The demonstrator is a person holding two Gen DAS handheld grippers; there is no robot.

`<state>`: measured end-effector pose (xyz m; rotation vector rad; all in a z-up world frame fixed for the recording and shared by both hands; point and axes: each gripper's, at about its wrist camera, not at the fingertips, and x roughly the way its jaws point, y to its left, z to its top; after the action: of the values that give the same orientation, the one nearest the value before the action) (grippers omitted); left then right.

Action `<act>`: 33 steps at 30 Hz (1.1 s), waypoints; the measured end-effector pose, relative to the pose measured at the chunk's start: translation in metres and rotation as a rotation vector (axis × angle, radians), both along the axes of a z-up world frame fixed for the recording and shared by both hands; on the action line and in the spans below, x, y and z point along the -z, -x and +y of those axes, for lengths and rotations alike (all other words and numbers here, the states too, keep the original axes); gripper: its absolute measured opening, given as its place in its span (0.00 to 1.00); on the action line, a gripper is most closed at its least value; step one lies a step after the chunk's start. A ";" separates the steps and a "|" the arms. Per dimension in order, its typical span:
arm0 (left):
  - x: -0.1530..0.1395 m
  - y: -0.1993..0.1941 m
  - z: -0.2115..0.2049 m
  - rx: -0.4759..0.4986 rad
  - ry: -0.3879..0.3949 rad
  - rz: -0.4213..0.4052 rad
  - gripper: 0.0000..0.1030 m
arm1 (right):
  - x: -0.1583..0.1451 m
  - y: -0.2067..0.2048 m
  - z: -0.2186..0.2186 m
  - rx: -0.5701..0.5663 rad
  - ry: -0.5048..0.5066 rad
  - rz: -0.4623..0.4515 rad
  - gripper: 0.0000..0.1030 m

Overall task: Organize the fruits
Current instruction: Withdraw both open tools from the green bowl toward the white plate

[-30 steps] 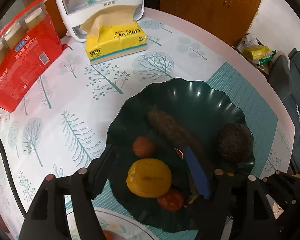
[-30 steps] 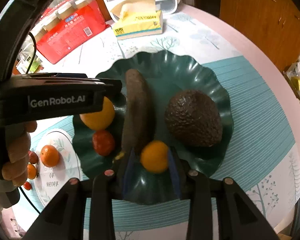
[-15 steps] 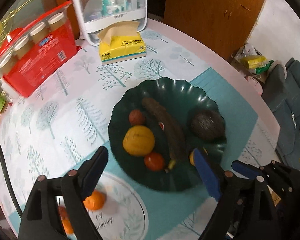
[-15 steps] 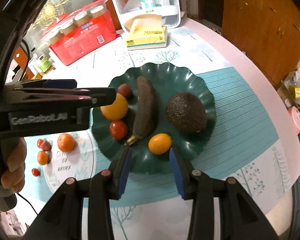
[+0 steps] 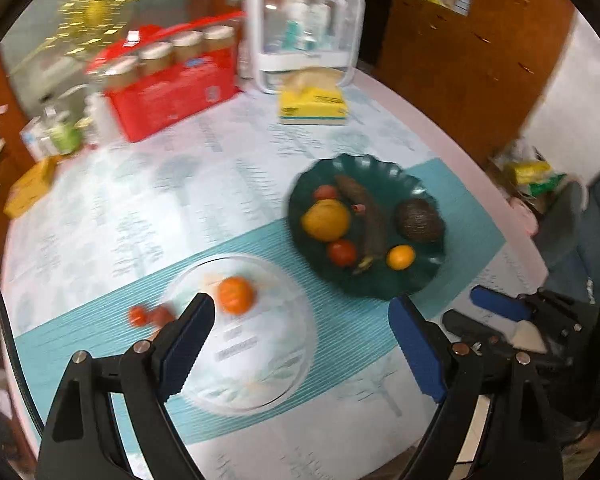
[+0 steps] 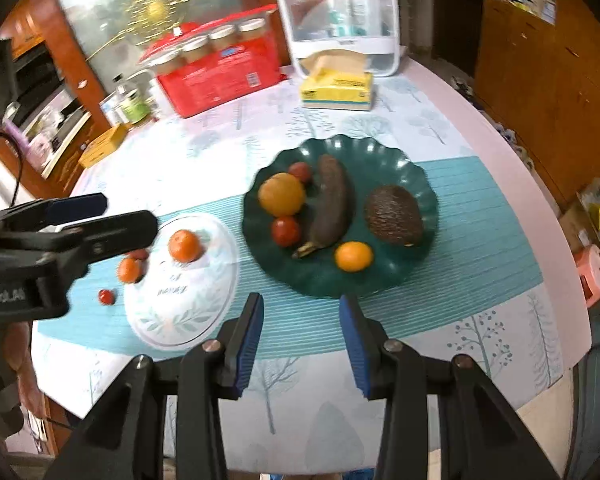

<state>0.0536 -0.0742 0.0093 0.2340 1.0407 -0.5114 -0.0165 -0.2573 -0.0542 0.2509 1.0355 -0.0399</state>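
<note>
While both claws gape empty, green fruit plate [image 6: 424, 200] beyond right claw [image 6: 302, 334], left claw [image 5: 300, 340] nearby.

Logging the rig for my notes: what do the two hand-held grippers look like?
Both hand-held grippers, left and right, are matte black plastic with angular struts, silver rivets and blue pads inside the fingers. White lettering ending "RobotAI" marks the left body, and a black cable trails beside it.

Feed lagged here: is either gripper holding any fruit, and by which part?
Nothing is held. The left gripper and the right gripper are both open and empty.
</note>
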 end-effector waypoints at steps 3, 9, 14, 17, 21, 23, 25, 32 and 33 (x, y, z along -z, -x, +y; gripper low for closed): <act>-0.009 0.009 0.030 -0.062 -0.016 -0.023 0.85 | -0.004 -0.003 0.017 -0.058 -0.002 -0.006 0.39; -0.026 0.022 0.091 -0.218 -0.063 -0.107 0.85 | -0.014 -0.024 0.056 -0.178 -0.006 -0.030 0.39; -0.035 0.021 0.135 -0.322 -0.039 -0.105 0.85 | -0.028 -0.045 0.087 -0.278 -0.007 -0.060 0.39; -0.033 0.019 0.156 -0.377 -0.040 -0.107 0.85 | -0.033 -0.060 0.102 -0.322 -0.006 -0.071 0.39; -0.015 0.010 0.177 -0.430 -0.040 -0.084 0.85 | -0.030 -0.080 0.117 -0.353 -0.004 -0.057 0.43; 0.001 0.004 0.185 -0.444 -0.033 -0.065 0.85 | -0.025 -0.089 0.122 -0.361 0.002 -0.044 0.48; 0.017 0.000 0.188 -0.452 -0.036 -0.048 0.85 | -0.016 -0.098 0.127 -0.367 0.013 -0.034 0.52; 0.110 -0.021 0.203 -0.513 -0.016 0.116 0.85 | 0.037 -0.123 0.134 -0.356 0.002 0.050 0.52; 0.121 -0.023 0.205 -0.530 -0.009 0.145 0.84 | 0.043 -0.125 0.133 -0.352 -0.007 0.063 0.52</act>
<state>0.0768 0.1311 -0.1116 -0.0764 1.1930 -0.0436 0.1082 -0.1240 -0.0975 0.0712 1.1303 0.2751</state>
